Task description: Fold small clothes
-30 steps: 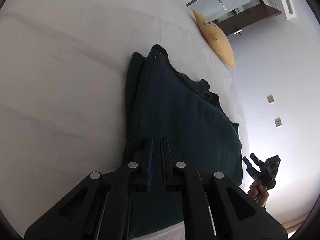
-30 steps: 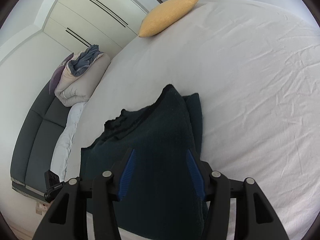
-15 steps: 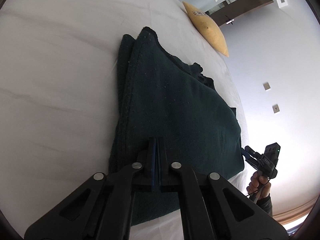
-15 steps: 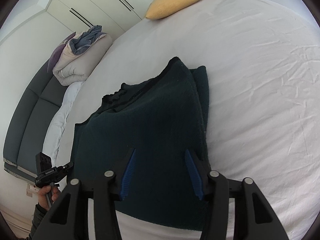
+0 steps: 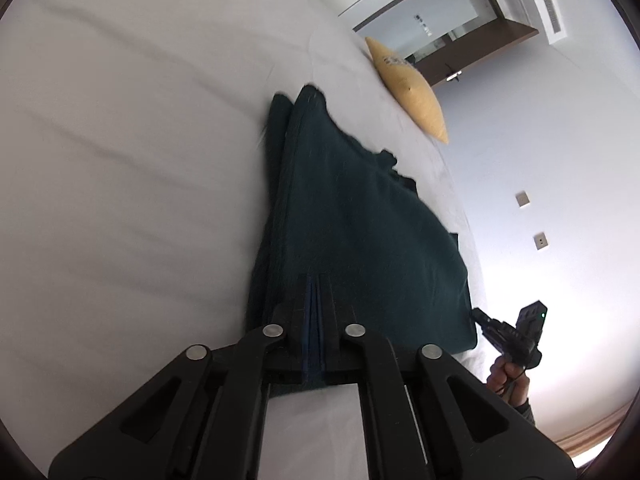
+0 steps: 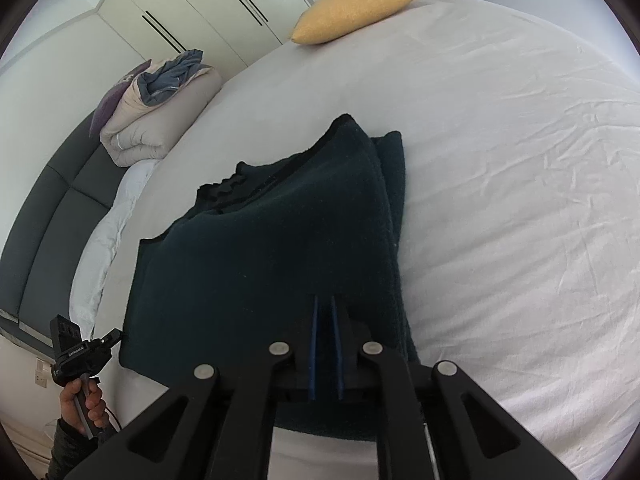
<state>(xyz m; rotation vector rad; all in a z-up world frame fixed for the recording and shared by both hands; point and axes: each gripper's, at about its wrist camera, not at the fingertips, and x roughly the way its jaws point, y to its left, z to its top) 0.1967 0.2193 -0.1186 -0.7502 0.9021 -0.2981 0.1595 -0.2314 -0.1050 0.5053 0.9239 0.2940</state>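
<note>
A dark teal fleece garment lies folded in layers on the white bed sheet; it also shows in the right wrist view. My left gripper is shut on the garment's near edge at one corner. My right gripper is shut on the near edge at the other corner. Each gripper also shows in the other's view, the right one and the left one, at the cloth's corner.
A yellow pillow lies at the far end of the bed, also in the left wrist view. A rolled duvet sits on a dark grey sofa to the left. White wardrobes and a doorway stand beyond.
My right gripper has shut on the garment's near edge; it was open half a second ago. Both grippers have drawn back a little, and the cloth now sits further ahead.
</note>
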